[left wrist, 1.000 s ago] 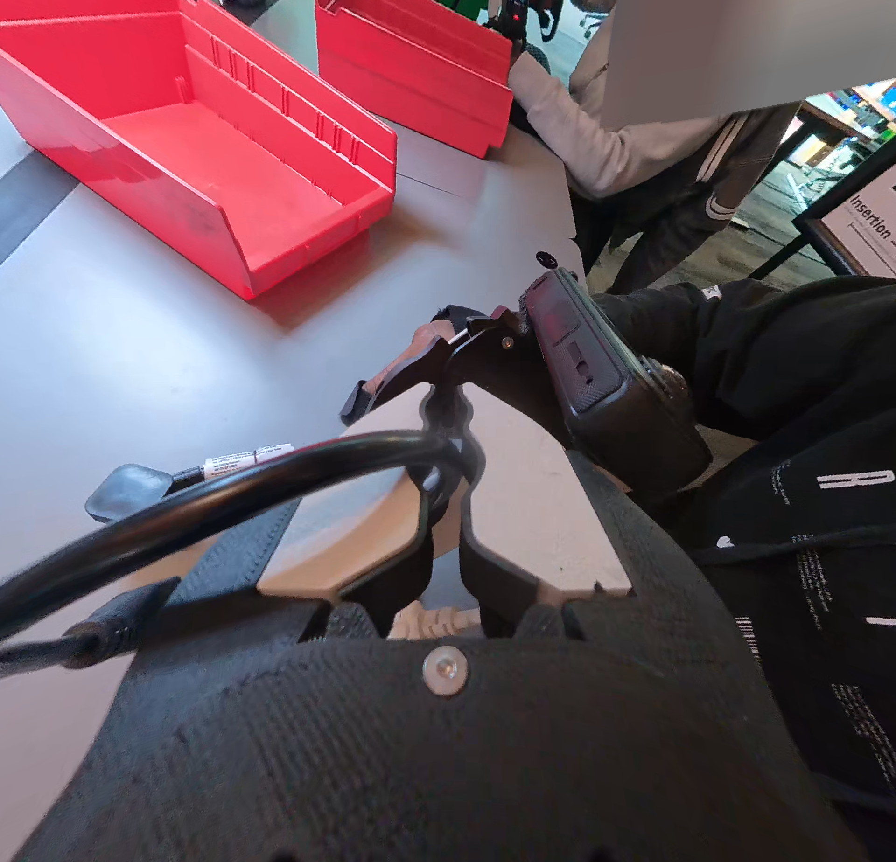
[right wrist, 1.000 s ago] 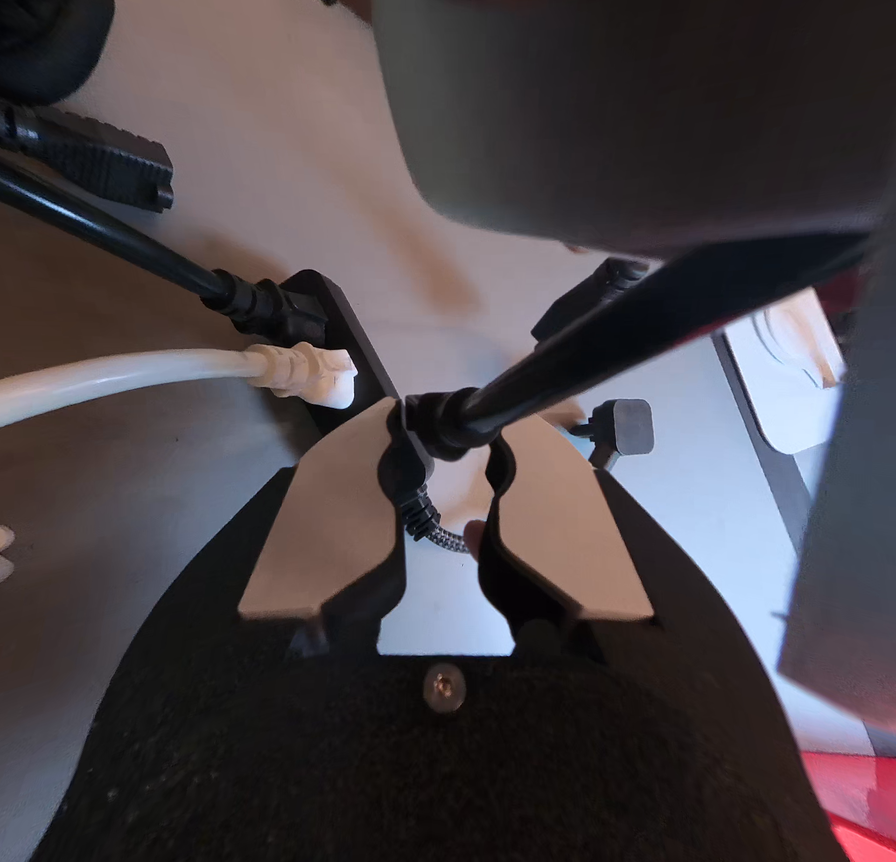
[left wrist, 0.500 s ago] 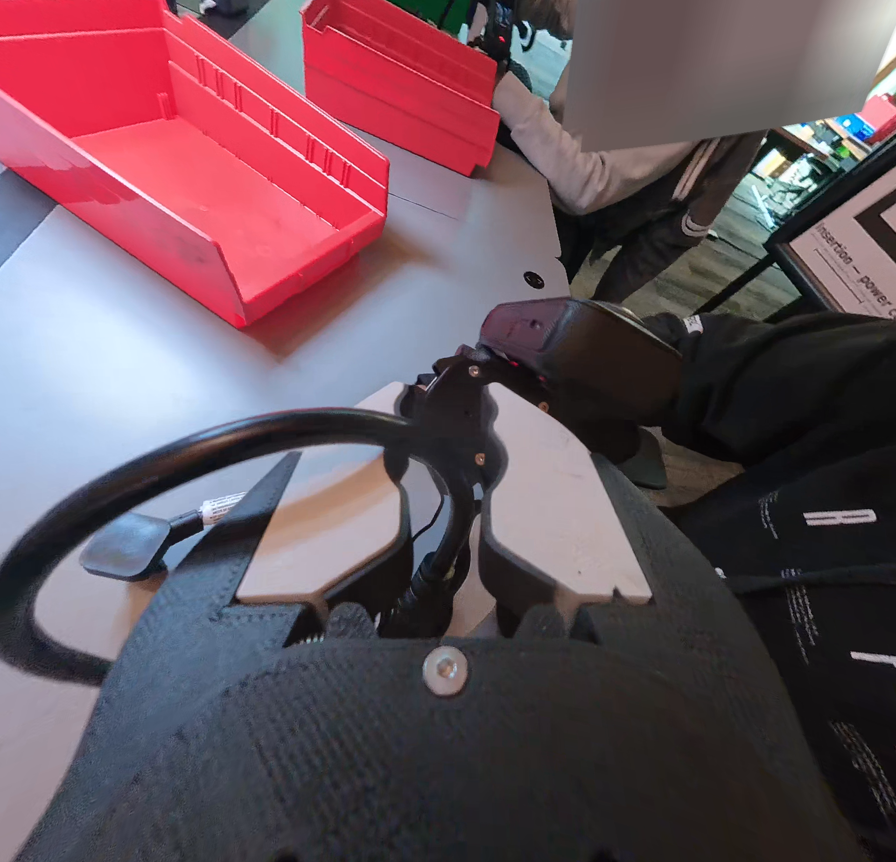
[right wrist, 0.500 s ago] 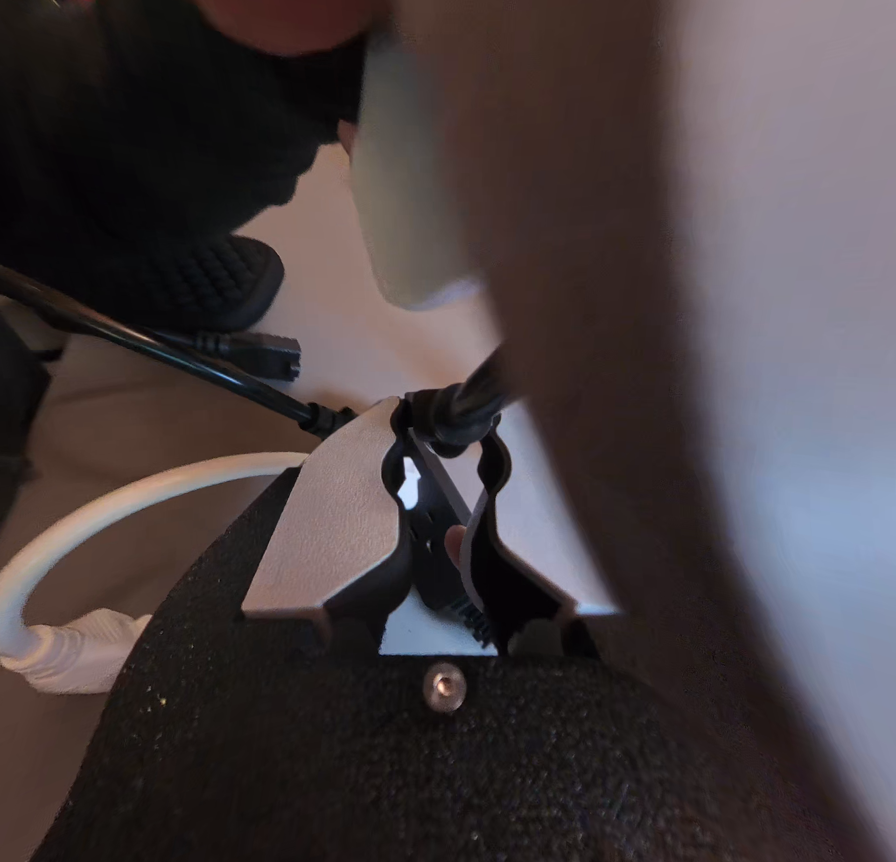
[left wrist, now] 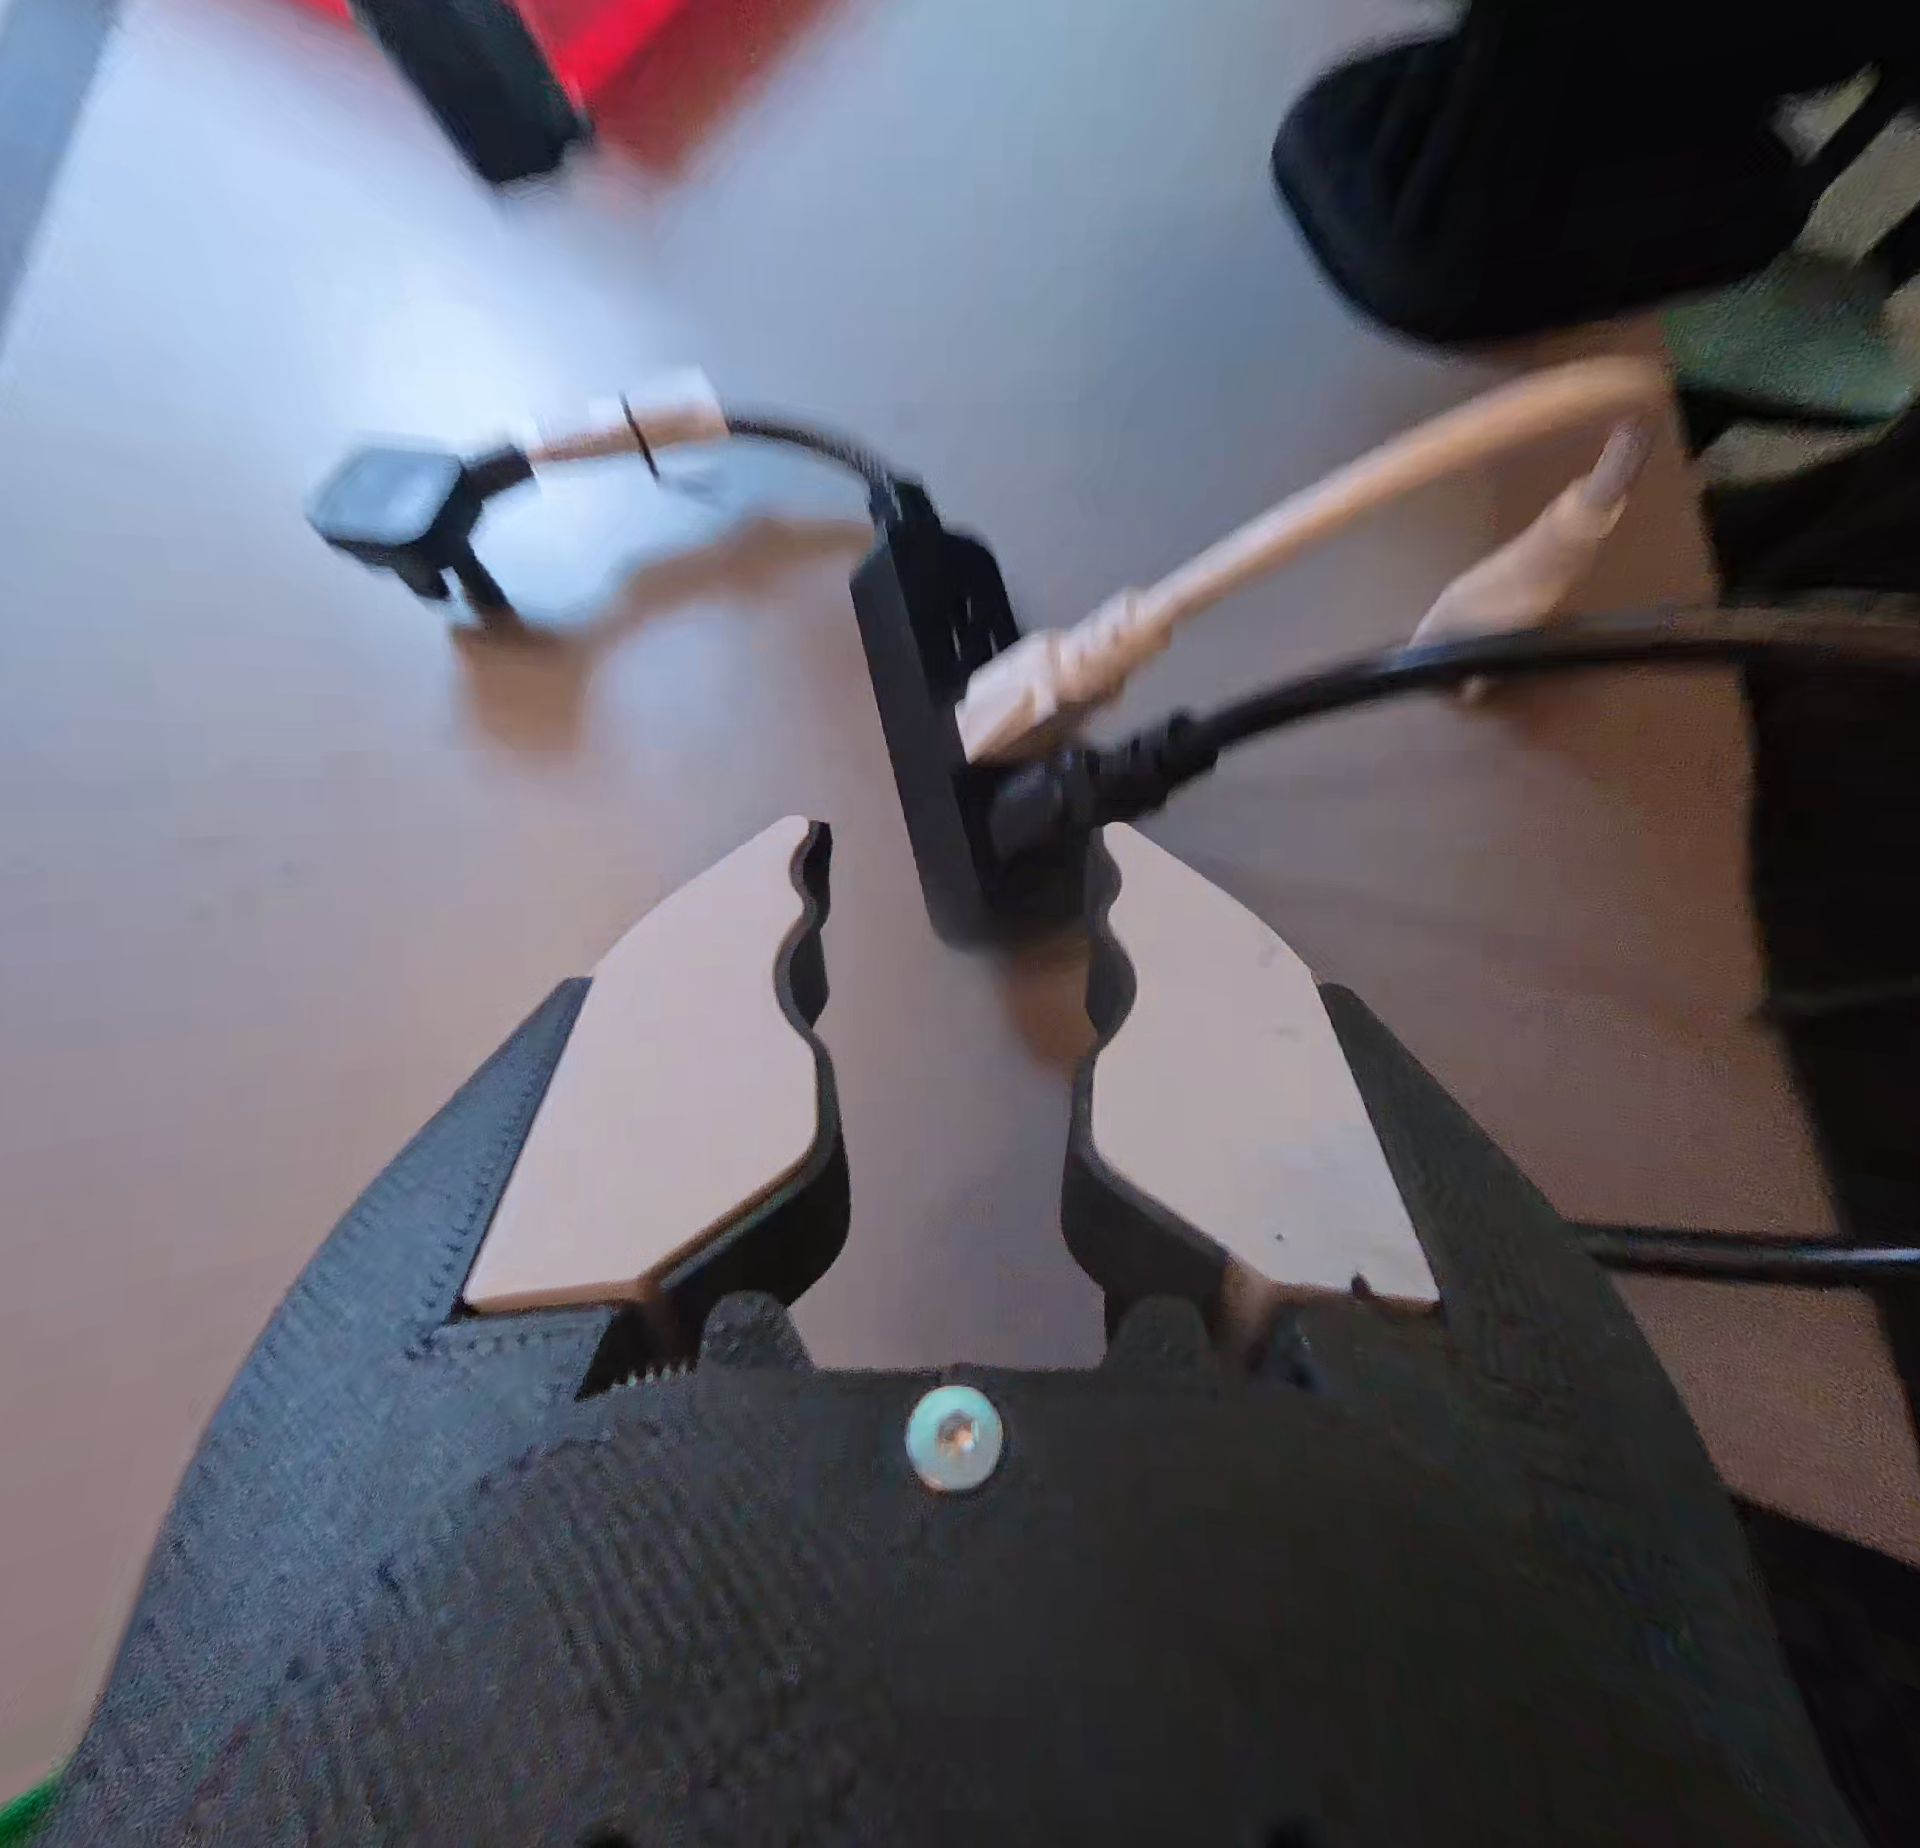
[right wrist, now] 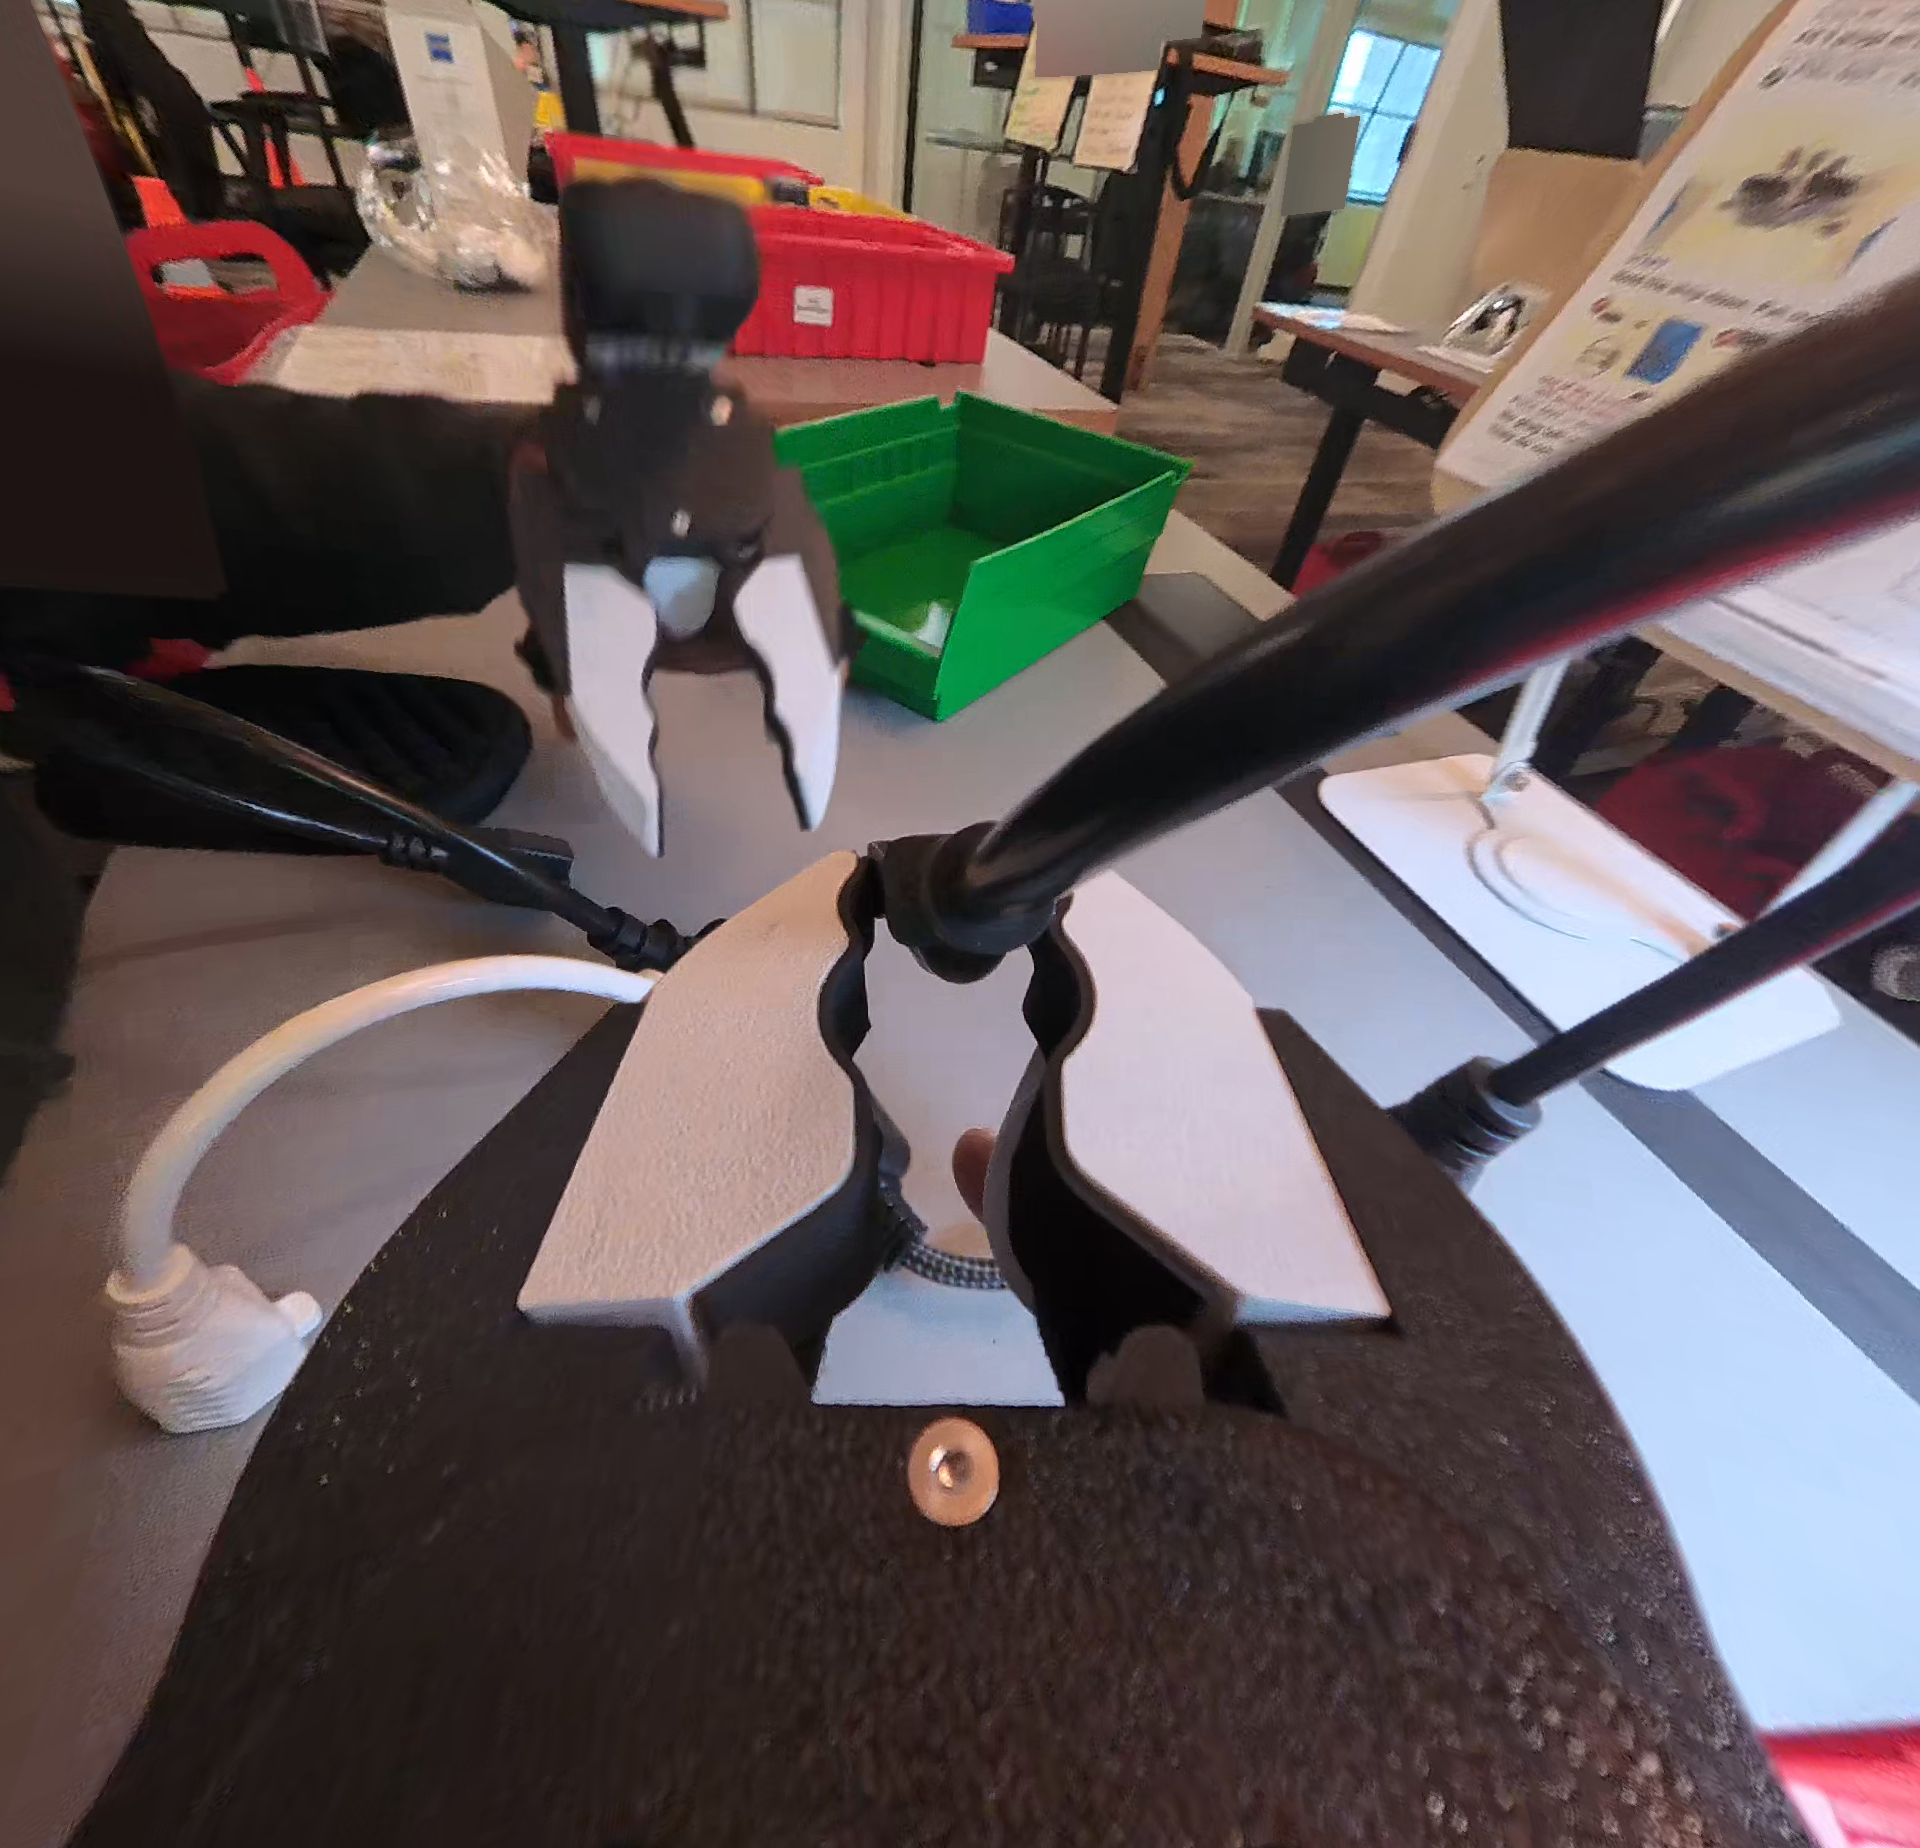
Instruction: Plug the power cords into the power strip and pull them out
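Left gripper jaws now wide, empty, thick black cord released; right gripper jaws clamp its plug end, cord running up-right.

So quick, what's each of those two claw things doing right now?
Left gripper: open, holding nothing, just short of the black power strip.
Right gripper: shut on the thick black cord at its tips.
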The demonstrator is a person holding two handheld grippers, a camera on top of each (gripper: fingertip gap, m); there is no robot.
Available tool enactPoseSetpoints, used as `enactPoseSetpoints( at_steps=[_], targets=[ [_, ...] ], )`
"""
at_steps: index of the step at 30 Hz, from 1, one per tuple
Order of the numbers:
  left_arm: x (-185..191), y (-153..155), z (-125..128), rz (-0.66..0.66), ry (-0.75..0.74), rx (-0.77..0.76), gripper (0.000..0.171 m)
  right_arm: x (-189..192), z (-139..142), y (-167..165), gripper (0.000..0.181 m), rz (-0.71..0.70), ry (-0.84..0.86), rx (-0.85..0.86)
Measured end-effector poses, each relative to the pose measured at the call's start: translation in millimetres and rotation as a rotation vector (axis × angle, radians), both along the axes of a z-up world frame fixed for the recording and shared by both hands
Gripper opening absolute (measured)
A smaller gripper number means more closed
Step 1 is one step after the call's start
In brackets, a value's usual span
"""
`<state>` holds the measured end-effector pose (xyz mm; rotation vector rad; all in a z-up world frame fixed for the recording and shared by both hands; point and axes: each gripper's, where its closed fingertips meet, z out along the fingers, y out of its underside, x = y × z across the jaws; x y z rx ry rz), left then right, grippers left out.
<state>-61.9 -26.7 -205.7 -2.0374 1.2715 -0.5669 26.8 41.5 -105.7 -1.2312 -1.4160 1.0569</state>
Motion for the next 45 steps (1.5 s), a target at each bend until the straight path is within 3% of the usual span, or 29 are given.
enactPoseSetpoints(
  at_steps=[4,9,13,20,27,37,45],
  targets=[
    [11,-15,-35,0.002,0.091,0.068,0.052,17,4,3,0.029,-0.039,0.006,-0.001],
    [32,3,-65,-0.005,0.248,0.199,0.058,19,-24,-4,0.028,-0.03,-0.072,-0.021],
    [34,12,-66,-0.038,0.225,0.189,0.051,13,-48,-11,0.028,0.013,-0.161,-0.01],
    [35,9,-70,-0.119,0.03,-0.166,0.049,-5,-97,-21,0.029,0.126,-0.38,0.012],
    [34,17,-70,-0.168,-0.009,-0.227,0.049,-21,-132,-29,0.032,0.18,-0.546,0.054],
    [32,16,-69,-0.153,-0.044,-0.226,0.049,-33,-133,-36,0.03,0.237,-0.526,-0.025],
    [29,16,-69,-0.141,-0.071,-0.222,0.049,-38,-138,-31,0.03,0.233,-0.518,0.029]
  ],
)
